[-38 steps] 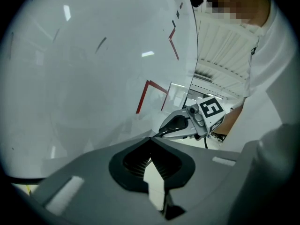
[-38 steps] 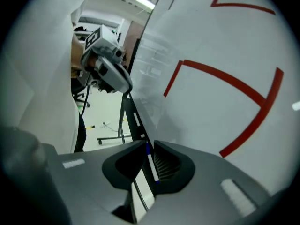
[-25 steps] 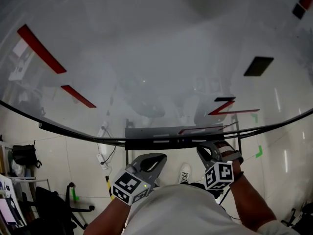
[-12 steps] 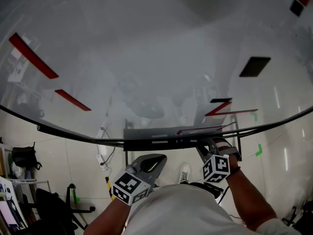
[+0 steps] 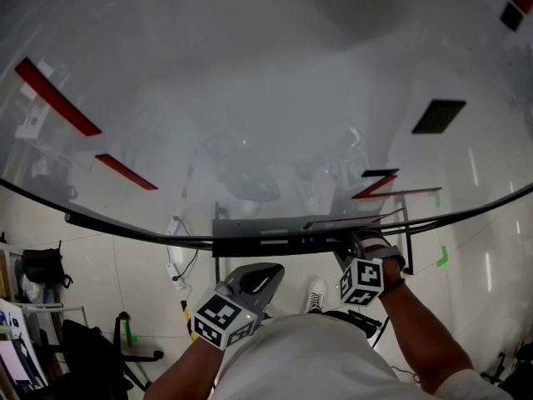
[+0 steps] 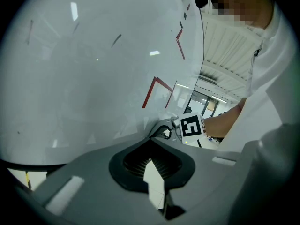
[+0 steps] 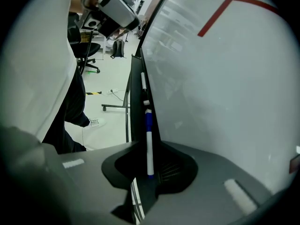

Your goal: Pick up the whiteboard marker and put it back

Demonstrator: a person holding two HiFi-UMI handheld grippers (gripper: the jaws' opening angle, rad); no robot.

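"Bringing your right gripper (image 5: 362,248) up and a little to the left in the last second, you have placed it right at the tray (image 5: 275,244) under the board (image 5: 250,98). One second ago it was lower and away from the tray."

"Yes. For the task this means, I think, that you are at the putting-back step and not at the picking. In your right gripper view the marker (image 7: 149,144) runs forward from the jaws. It goes along the tray, just beside the board, with its blue cap ahead."

"Your jaws there are almost together. They press the white barrel from both sides near its back end, so you have hold of it. Whether the marker already rests on the tray, I cannot tell."

"Farther along the tray lies a second pen (image 7: 143,84), a little apart from the blue cap. You should mind it when you let go."

"Your left gripper (image 6: 151,142) did not move in this time. It is low, in front of your body, away from the tray. Its jaw tips meet, and there is nothing between them."
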